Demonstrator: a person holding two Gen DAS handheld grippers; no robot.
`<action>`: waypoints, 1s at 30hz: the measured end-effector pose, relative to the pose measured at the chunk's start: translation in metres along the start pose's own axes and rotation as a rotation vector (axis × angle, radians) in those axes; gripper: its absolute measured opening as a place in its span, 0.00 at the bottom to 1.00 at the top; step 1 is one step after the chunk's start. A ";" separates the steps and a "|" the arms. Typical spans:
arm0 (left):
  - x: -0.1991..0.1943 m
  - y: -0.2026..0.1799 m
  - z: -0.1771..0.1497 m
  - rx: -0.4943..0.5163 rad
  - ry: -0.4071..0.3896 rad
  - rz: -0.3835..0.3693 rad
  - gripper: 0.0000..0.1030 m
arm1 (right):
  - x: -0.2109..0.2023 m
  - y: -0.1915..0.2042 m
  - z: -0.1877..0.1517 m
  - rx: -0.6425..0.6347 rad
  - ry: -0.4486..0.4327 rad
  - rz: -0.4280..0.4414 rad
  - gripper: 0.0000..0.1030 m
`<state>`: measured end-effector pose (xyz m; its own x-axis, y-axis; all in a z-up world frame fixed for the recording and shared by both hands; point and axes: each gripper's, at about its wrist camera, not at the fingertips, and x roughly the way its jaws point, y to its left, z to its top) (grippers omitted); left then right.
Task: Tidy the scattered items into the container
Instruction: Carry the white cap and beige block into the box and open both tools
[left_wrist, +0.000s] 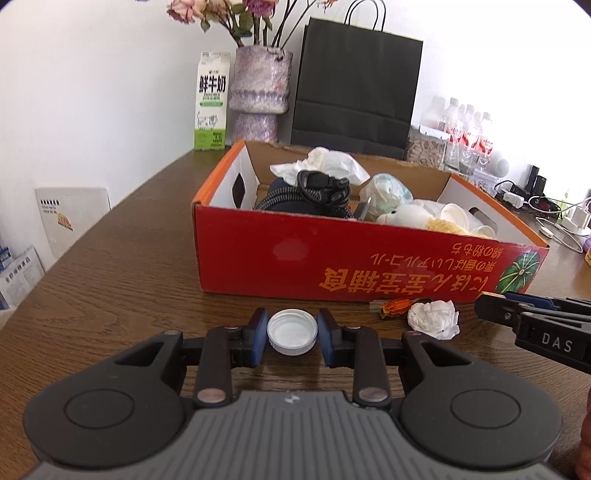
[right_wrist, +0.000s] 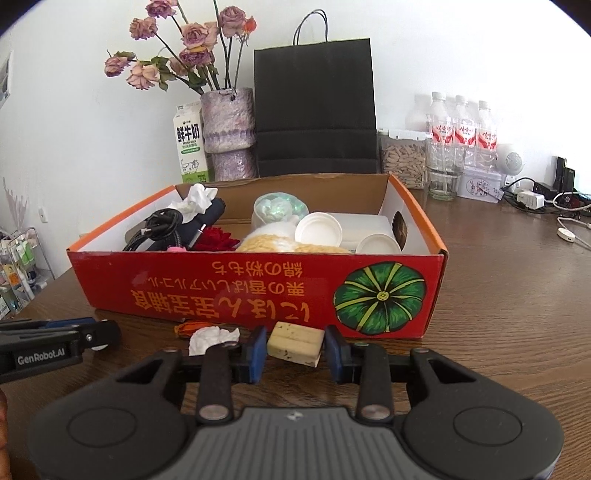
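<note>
A red cardboard box (left_wrist: 332, 258) (right_wrist: 207, 284) sits on the wooden table, holding cables, tissues, lids and other items. My left gripper (left_wrist: 291, 334) is shut on a white bottle cap (left_wrist: 291, 332) down on the table in front of the box. My right gripper (right_wrist: 295, 347) is shut on a cream soap-like block (right_wrist: 295, 341), also at table level by the box's front wall. A crumpled white tissue (left_wrist: 434, 319) (right_wrist: 212, 338) and an orange wrapper (left_wrist: 395, 307) (right_wrist: 190, 326) lie on the table between the two grippers.
Behind the box stand a milk carton (left_wrist: 210, 103), a vase of dried roses (right_wrist: 229, 133), a black paper bag (right_wrist: 314, 110), a jar, several water bottles (right_wrist: 461, 129) and chargers with cables at the right.
</note>
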<state>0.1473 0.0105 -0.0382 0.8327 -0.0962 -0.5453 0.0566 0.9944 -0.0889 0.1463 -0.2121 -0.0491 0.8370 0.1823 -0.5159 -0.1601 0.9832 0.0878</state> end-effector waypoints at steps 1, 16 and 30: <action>-0.002 -0.001 0.001 0.001 -0.003 0.005 0.28 | -0.002 0.000 -0.001 -0.007 -0.006 0.000 0.32; -0.029 -0.030 0.078 -0.003 -0.271 -0.046 0.28 | -0.029 0.002 0.056 -0.018 -0.207 0.036 0.32; -0.014 0.013 0.043 -0.009 -0.130 -0.005 0.31 | -0.006 -0.014 0.045 0.027 -0.154 0.055 0.32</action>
<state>0.1603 0.0264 0.0039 0.8968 -0.0943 -0.4322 0.0564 0.9934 -0.0996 0.1675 -0.2265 -0.0091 0.8983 0.2326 -0.3728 -0.1950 0.9713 0.1361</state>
